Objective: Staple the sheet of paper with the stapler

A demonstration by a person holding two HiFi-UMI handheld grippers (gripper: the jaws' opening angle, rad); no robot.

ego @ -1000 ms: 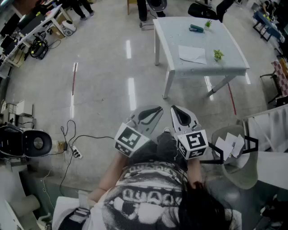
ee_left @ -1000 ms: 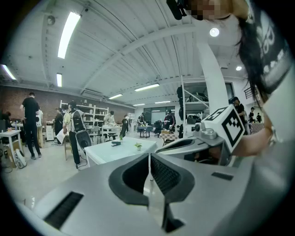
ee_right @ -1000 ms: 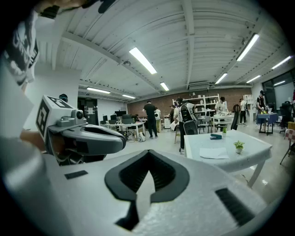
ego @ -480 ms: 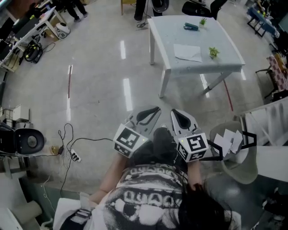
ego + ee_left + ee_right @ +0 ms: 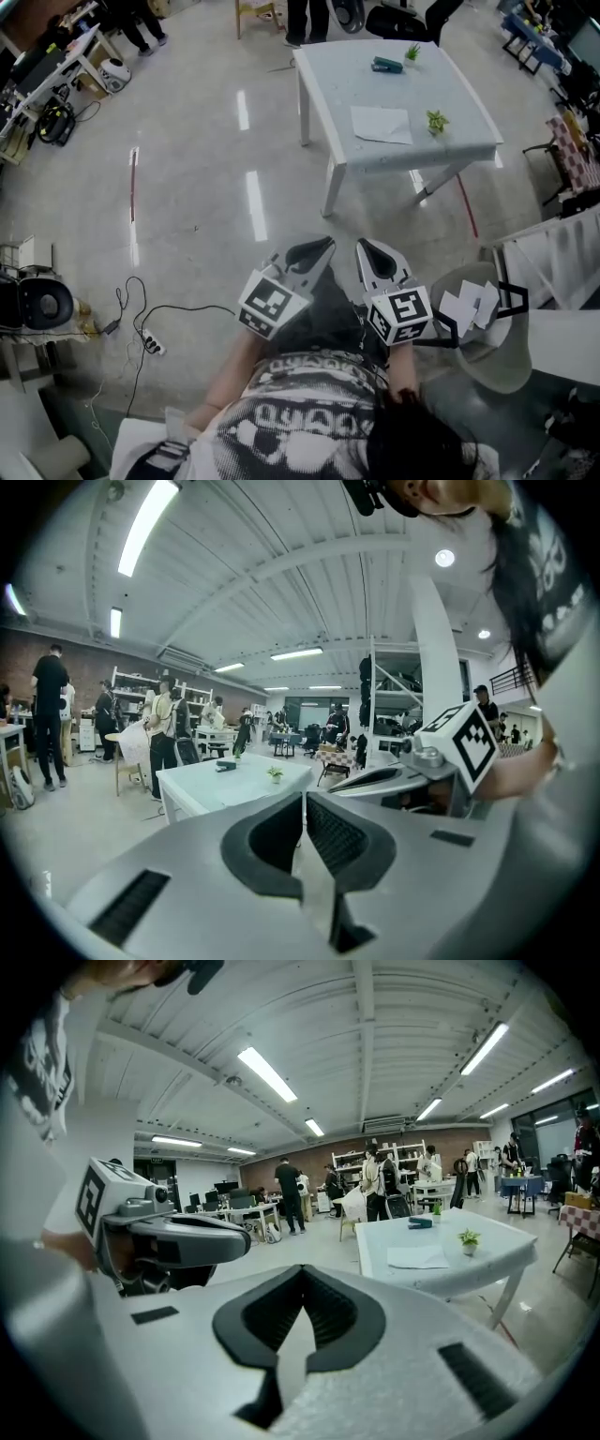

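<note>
A white table (image 5: 328,84) stands far ahead across the floor. On it lie a sheet of paper (image 5: 381,124) and, at the far edge, a dark teal stapler (image 5: 385,65). My left gripper (image 5: 317,249) and right gripper (image 5: 372,251) are held side by side close to the body, well short of the table. Both are shut and hold nothing. The left gripper view shows its jaws (image 5: 305,799) closed, with the stapler (image 5: 225,767) small in the distance. From the right gripper (image 5: 302,1269), the paper (image 5: 417,1257) and stapler (image 5: 419,1223) are visible on the table.
Two small potted plants (image 5: 435,120) (image 5: 411,51) stand on the table. A bin with crumpled paper (image 5: 483,314) is at my right. A power strip and cable (image 5: 150,342) lie on the floor at left. People and desks stand beyond the table.
The table now sits further left in the head view. Both grippers sit a little lower in the picture, still shut and side by side.
</note>
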